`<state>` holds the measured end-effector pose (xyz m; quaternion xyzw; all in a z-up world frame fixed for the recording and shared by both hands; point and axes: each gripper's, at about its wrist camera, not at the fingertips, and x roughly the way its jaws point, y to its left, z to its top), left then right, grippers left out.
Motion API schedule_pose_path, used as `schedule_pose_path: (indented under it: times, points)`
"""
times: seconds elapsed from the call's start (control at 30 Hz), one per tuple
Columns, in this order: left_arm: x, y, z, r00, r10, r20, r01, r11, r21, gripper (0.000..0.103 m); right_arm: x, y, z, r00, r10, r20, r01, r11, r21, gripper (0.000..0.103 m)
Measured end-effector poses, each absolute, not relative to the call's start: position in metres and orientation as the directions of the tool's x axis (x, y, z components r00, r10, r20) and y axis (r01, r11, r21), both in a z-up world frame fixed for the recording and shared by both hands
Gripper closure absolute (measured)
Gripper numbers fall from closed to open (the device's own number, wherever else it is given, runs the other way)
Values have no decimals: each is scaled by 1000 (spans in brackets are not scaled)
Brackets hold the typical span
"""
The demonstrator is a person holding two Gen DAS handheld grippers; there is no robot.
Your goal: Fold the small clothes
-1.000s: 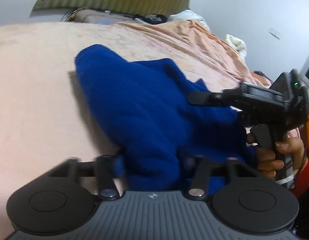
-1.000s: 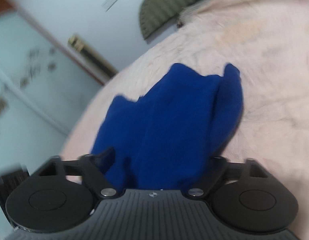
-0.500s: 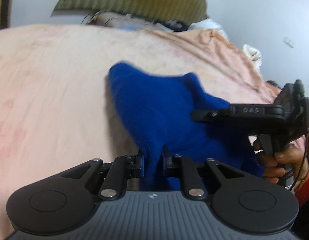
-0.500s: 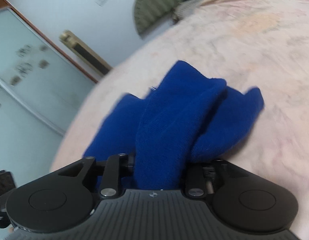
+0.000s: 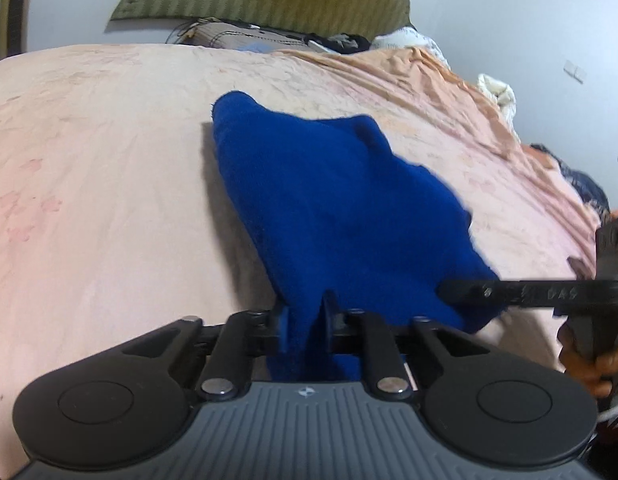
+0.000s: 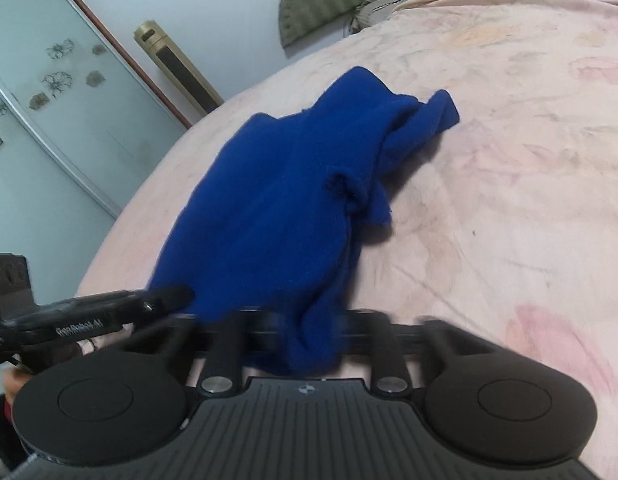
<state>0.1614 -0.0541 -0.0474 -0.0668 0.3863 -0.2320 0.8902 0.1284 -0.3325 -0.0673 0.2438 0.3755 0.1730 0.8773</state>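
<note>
A deep blue knit garment lies rumpled on the pink bed, its near edge bunched and lifted. The left claw has just closed, pinching that edge; the right claw has likewise just closed on a neighbouring fold.

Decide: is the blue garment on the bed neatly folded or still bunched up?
Bunched up. The blue garment lies in uneven lumps on the pink bedsheet, one end gathered between the closed right gripper.
</note>
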Motion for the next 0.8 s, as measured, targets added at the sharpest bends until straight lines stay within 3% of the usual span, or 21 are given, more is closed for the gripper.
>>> schedule_pose_path:
  times: [0.13,0.17,0.23,0.3,0.33,0.37,0.4,0.5,0.67,0.8]
  points:
    - [147,-62,-40,633,-391,-668,369,911,-184,90,112,-324,-53,699,409,-587,-119,876,468,86]
    - [142,-66,-42,654,-351,-670,360,923,-132,88,110,-322,-53,701,372,-608,-104,897,429,80]
    - [131,-73,-41,697,-299,-652,352,935,-52,85,106,-315,-52,719,274,-638,-67,942,329,50]
    - [117,-84,-40,746,-222,-628,326,944,53,62,91,-303,-43,774,124,-621,-9,983,184,38]
    - [110,-89,-39,774,-188,-605,310,945,103,54,83,-296,-39,800,65,-596,16,991,130,38]
    - [104,-93,-39,797,-162,-583,294,946,139,36,76,-289,-35,822,30,-569,25,996,88,38]
    - [100,-97,-40,814,-139,-563,278,946,167,29,70,-282,-32,841,17,-541,18,998,60,38]
    - [95,-107,-47,824,-84,-560,242,946,214,29,61,-262,-32,872,20,-489,-22,1000,2,37]
    - [96,-102,-53,800,-67,-596,184,973,138,29,81,-256,-51,801,10,-599,-1,1000,15,32]
    - [93,-100,-54,797,-51,-602,163,978,134,29,81,-253,-53,796,6,-606,21,999,37,21]
